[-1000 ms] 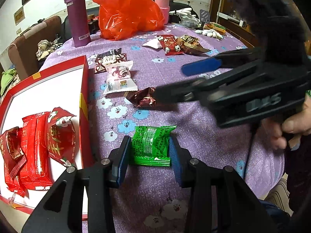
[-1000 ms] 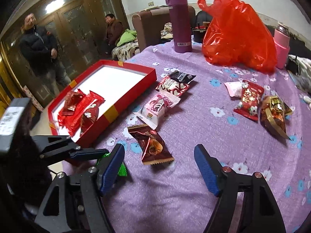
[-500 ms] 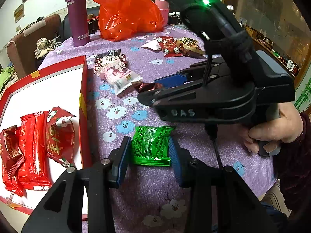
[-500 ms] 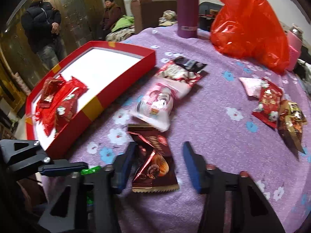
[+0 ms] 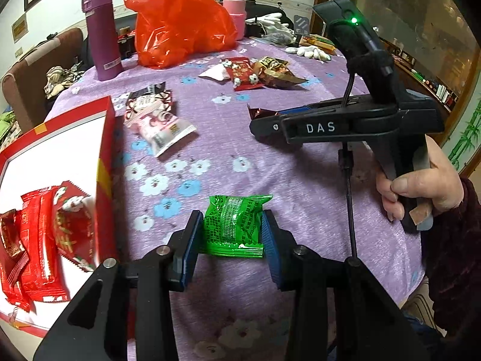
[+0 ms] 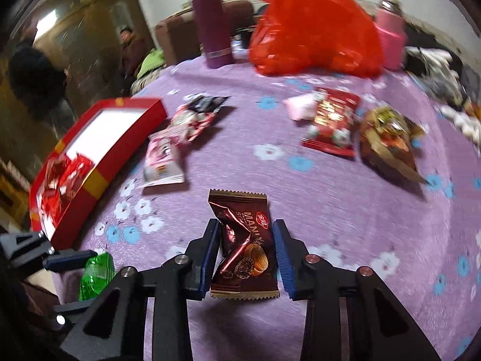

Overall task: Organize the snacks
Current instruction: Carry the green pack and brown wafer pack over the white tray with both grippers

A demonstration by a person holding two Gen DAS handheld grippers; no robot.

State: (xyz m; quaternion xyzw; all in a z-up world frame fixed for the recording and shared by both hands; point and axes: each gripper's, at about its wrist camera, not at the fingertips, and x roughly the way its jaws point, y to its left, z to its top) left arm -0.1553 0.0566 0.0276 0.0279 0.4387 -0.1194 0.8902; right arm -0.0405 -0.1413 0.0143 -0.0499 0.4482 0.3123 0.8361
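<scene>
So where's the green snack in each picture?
Left wrist: green snack packet sits bottom centre, clamped in the left gripper.
Right wrist: same packet at the bottom left corner.
Shared landmark: the red box, left of it in both.

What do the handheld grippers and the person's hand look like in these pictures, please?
Both the left gripper and the right gripper are black frames with silver rivets and ribbed blue finger pads. The right gripper bears white "DAS" lettering, a green light and a black cable. The right hand wears a dark maroon sleeve.
</scene>
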